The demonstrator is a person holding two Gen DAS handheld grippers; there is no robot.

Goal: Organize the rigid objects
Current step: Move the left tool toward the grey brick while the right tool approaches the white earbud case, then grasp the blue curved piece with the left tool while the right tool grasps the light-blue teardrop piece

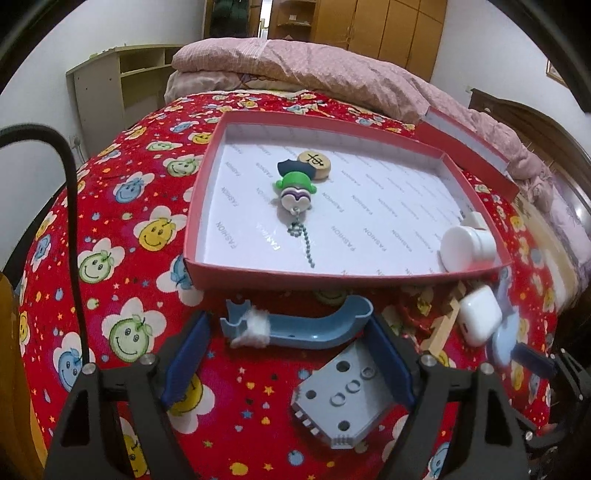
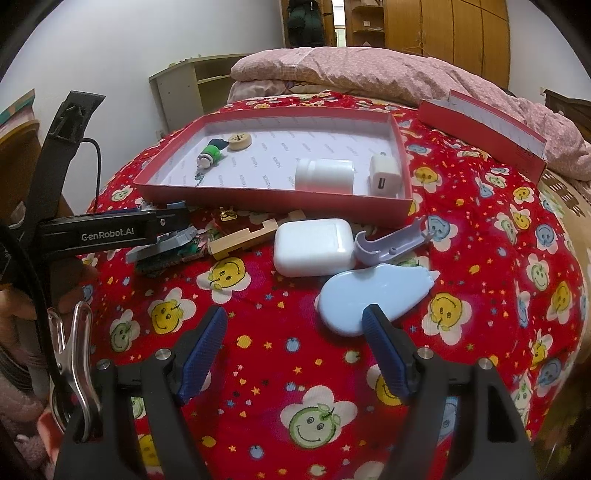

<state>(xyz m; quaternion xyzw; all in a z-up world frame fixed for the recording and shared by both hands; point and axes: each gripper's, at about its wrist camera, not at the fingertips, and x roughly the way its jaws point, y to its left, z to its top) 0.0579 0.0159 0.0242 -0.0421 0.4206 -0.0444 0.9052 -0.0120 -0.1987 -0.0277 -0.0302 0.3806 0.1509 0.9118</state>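
Pink quilt (image 1: 295, 70), wooden wardrobe (image 2: 443, 26)

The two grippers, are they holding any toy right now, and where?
Nothing is held. The left gripper is open around the grey block, not squeezing it. The right gripper is open, beside the blue tape dispenser.

Red bedspread (image 2: 280, 373) strewn with smiley-faced flowers in yellow, green, blue. Red tray (image 1: 207, 177), white lining printed grey. Green-and-white figurine (image 1: 293, 186). White case (image 2: 314, 246). Pale blue dispenser (image 2: 369, 295). Blue-padded black tongs (image 2: 295, 343).
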